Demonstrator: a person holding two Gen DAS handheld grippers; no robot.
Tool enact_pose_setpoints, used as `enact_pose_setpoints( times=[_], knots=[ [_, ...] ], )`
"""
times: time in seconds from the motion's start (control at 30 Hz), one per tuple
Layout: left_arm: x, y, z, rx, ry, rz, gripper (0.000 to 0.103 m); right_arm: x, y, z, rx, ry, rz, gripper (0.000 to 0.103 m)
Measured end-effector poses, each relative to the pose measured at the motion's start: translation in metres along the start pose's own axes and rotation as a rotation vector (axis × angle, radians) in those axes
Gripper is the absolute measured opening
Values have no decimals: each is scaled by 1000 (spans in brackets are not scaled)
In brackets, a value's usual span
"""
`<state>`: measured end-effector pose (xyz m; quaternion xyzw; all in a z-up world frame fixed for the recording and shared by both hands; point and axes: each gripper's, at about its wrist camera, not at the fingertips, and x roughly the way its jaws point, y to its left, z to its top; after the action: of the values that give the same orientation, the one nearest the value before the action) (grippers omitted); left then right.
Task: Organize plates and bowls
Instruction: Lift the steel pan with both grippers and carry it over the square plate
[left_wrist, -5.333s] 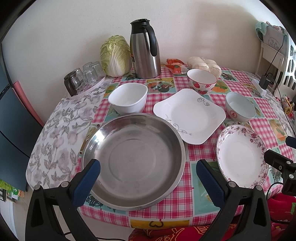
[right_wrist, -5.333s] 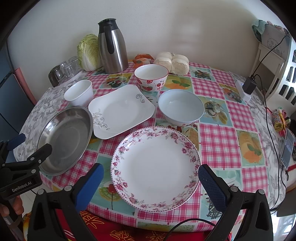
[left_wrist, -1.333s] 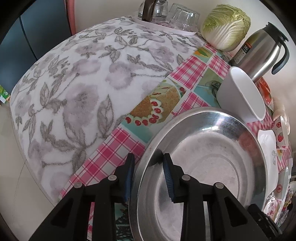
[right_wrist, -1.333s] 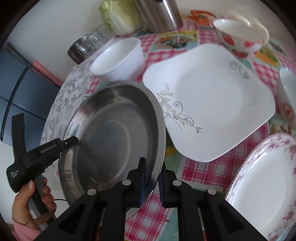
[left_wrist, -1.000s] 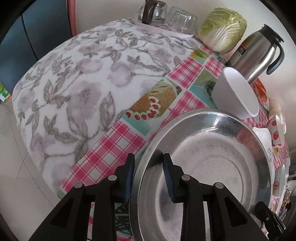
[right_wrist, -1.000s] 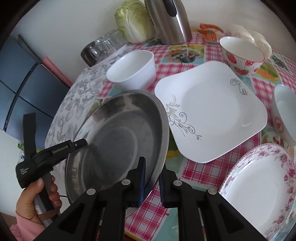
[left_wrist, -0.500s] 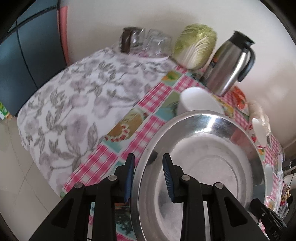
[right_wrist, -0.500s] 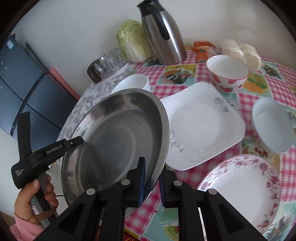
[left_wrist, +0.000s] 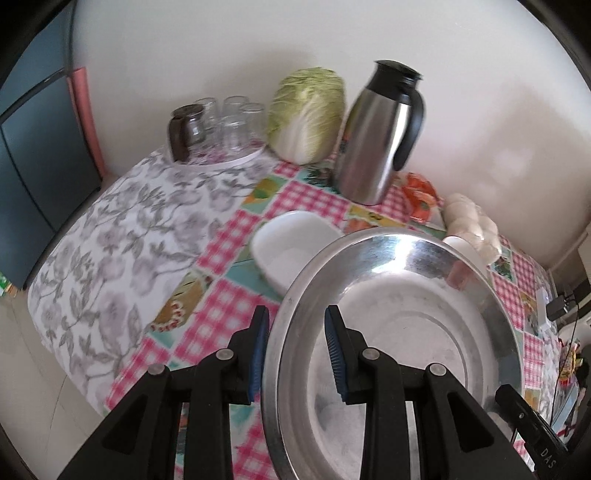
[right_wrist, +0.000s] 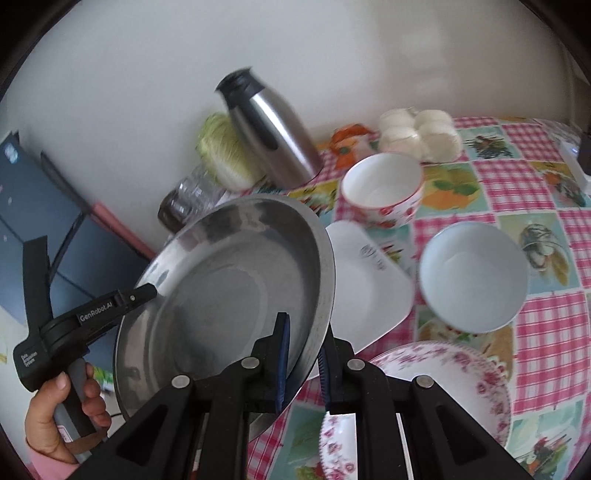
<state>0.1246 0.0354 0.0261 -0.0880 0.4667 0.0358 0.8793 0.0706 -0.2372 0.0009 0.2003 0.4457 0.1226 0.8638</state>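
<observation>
Both the left gripper (left_wrist: 297, 347) and the right gripper (right_wrist: 303, 360) pinch opposite rims of the steel pan (right_wrist: 229, 291), held tilted above the table (left_wrist: 229, 240). Beneath lie a checked cloth (right_wrist: 546, 317), square plate (right_wrist: 365, 291), bowls (right_wrist: 472, 277), and flowered plate (right_wrist: 439, 391); a white wall (left_wrist: 461, 74) stands behind.

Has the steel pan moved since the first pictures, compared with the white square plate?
Yes. The steel pan, then flat on the table beside the white square plate, is now lifted and tilted, overlapping the plate's edge in the right wrist view.
</observation>
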Motion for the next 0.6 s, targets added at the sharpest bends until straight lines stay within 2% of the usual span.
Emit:
enact_pose_setpoints(
  times=[0.23, 0.33, 0.5, 0.6],
  knots=[
    [15, -41, 2, 61, 17, -20, 32, -17, -32, 14, 63, -66, -10, 15],
    [22, -52, 2, 69, 30, -33, 32, -20, -42, 17, 67, -84, -42, 15],
    [35, -65, 7, 78, 55, -53, 32, -16, -58, 22, 94, -83, -64, 15],
    [42, -69, 11, 67, 70, -89, 32, -10, -68, 26, 108, -76, -72, 15]
  ],
)
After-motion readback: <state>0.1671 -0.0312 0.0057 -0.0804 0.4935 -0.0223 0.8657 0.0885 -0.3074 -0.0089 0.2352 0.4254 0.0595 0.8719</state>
